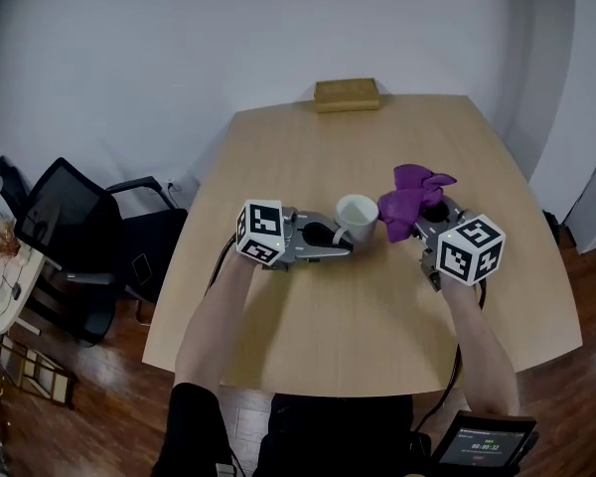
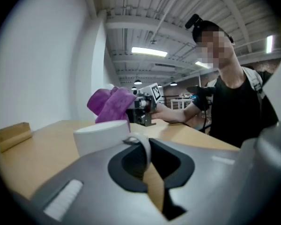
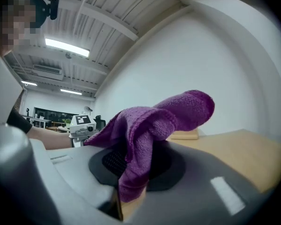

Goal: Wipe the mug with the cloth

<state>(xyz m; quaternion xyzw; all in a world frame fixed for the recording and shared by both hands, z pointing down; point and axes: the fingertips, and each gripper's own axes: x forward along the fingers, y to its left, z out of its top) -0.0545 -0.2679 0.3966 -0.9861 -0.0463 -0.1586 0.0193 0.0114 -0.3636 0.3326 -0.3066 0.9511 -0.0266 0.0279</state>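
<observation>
- Pinching the handle of the white ceramic mug (image 1: 356,215), my left gripper (image 1: 336,237) holds it at the middle of the light wooden table (image 1: 377,326).
- My right gripper (image 1: 424,215) clamps the crumpled purple cloth (image 1: 410,195) just beside the mug.

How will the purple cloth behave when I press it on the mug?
Likely floppy: the cloth droops in folds over the right gripper, which pinches one part only. It probably bunches rather than spreads when pressed on the mug. Its knit looks grippy, so slipping out seems unlikely.
</observation>
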